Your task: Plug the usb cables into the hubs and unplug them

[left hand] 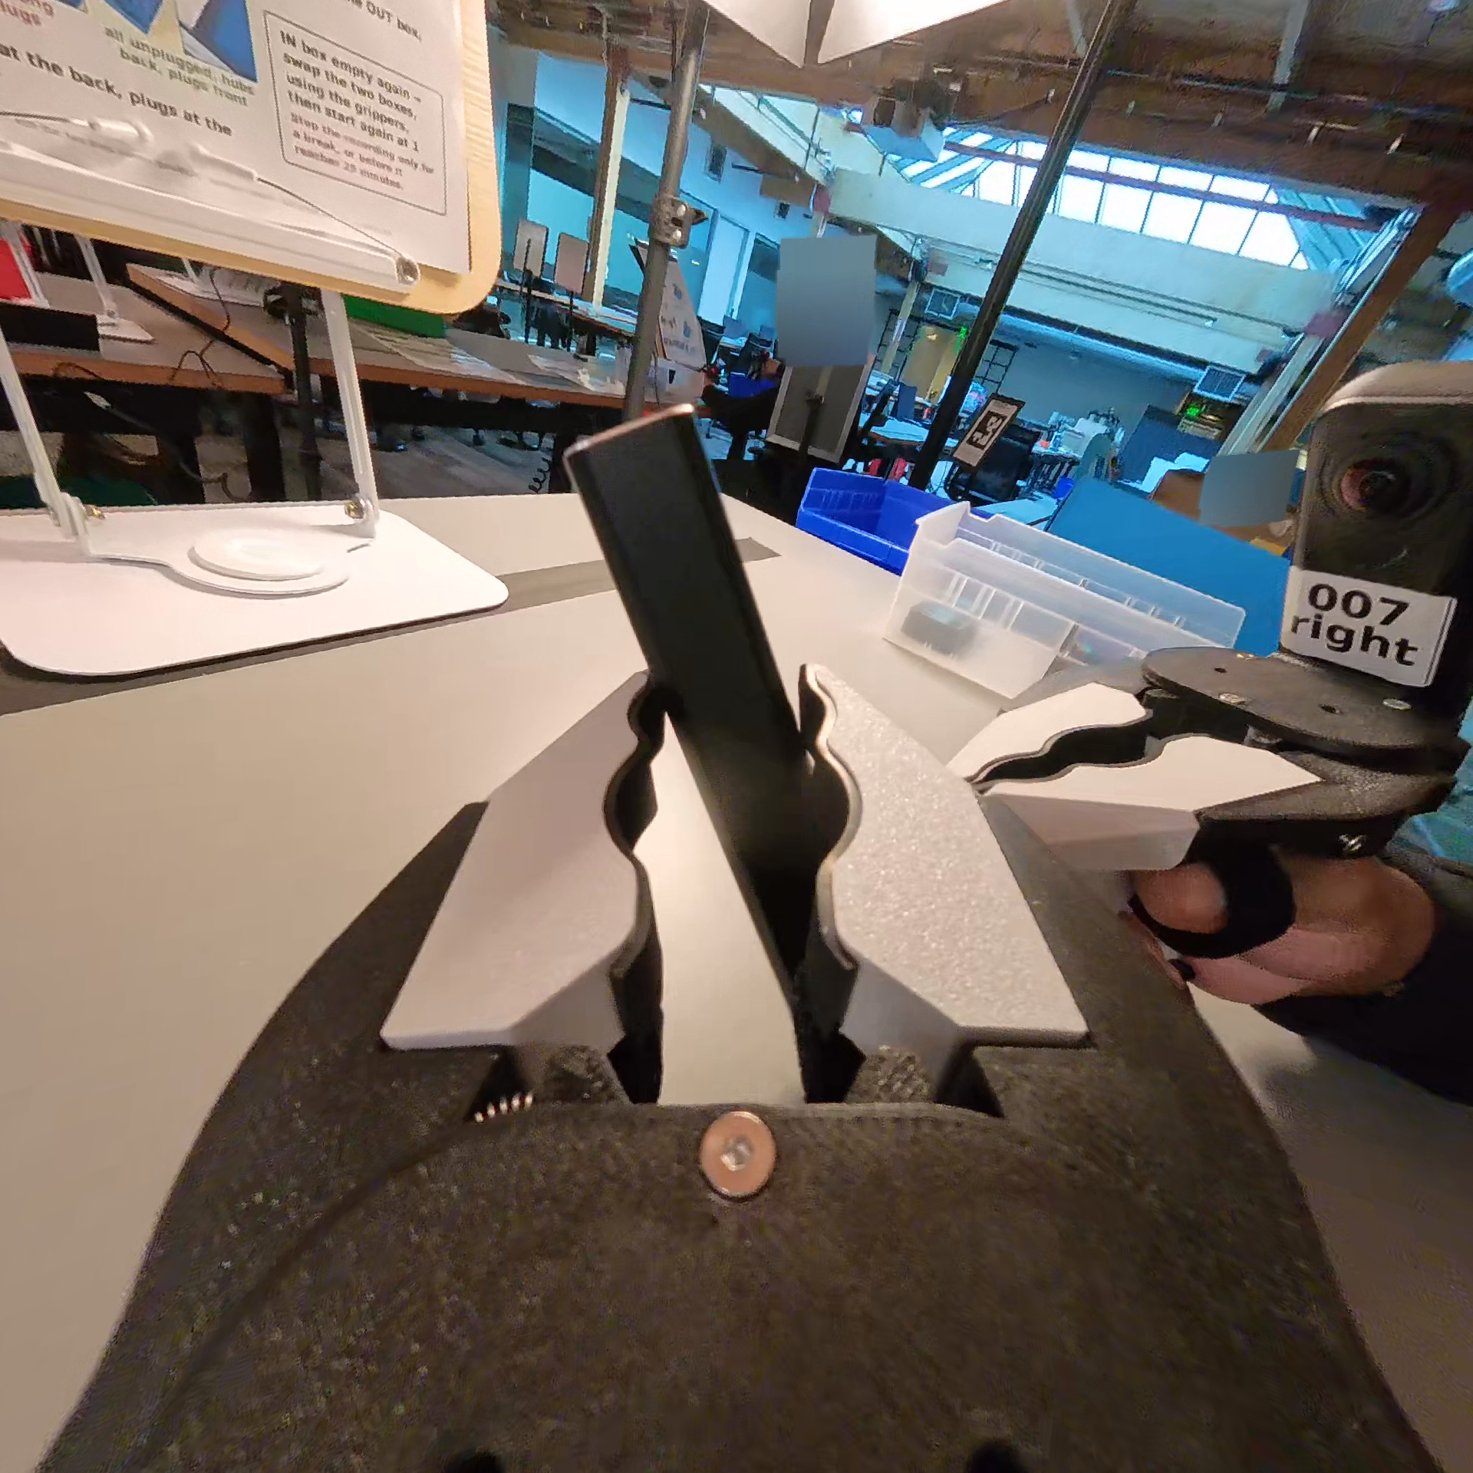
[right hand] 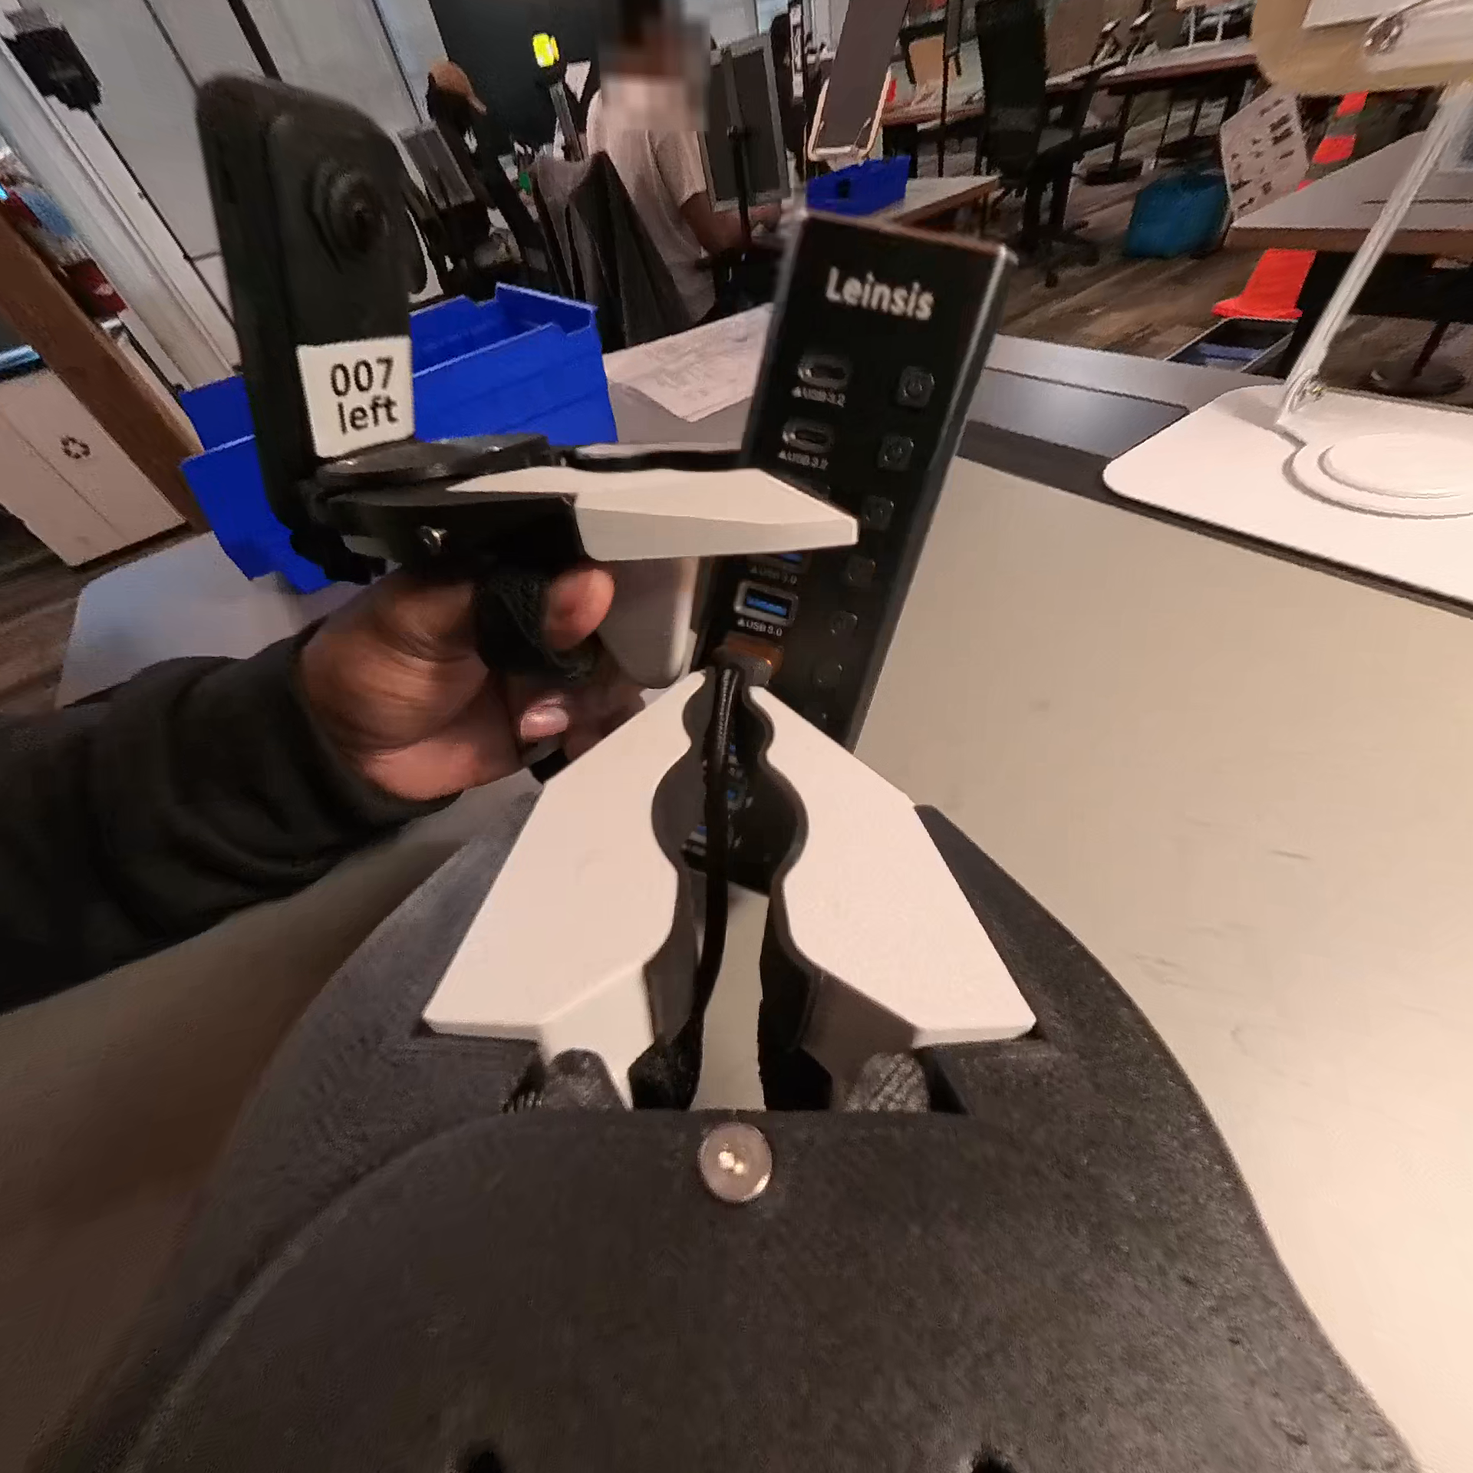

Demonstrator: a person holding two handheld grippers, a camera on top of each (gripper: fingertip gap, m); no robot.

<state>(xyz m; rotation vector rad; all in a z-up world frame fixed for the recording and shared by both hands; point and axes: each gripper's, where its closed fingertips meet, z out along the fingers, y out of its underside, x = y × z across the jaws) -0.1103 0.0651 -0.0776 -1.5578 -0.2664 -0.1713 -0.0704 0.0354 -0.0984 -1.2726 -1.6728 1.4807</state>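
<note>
A black USB hub (left hand: pixel 677 574) stands tilted between my left gripper's (left hand: pixel 729 685) fingers, which are shut on it at mid-length. The right wrist view shows the hub's port face (right hand: pixel 877 382), with the left gripper (right hand: pixel 801 490) clamping its front and back. A black braided USB cable (right hand: pixel 713 837) runs between my right gripper's (right hand: pixel 733 685) fingers. Its plug (right hand: pixel 749 657) sits in a lower port of the hub. The right gripper is shut on the cable just below the plug. It also shows at the right of the left wrist view (left hand: pixel 968 773).
A white stand base (left hand: pixel 239 590) with an instruction board (left hand: pixel 239 119) stands on the grey table (left hand: pixel 239 837) at the left. A clear plastic compartment box (left hand: pixel 1036 606) and blue bins (left hand: pixel 861 502) sit at the far right. A person's hand (right hand: pixel 446 701) holds the left gripper. My hands' fingertips stand some 6 cm from each other.
</note>
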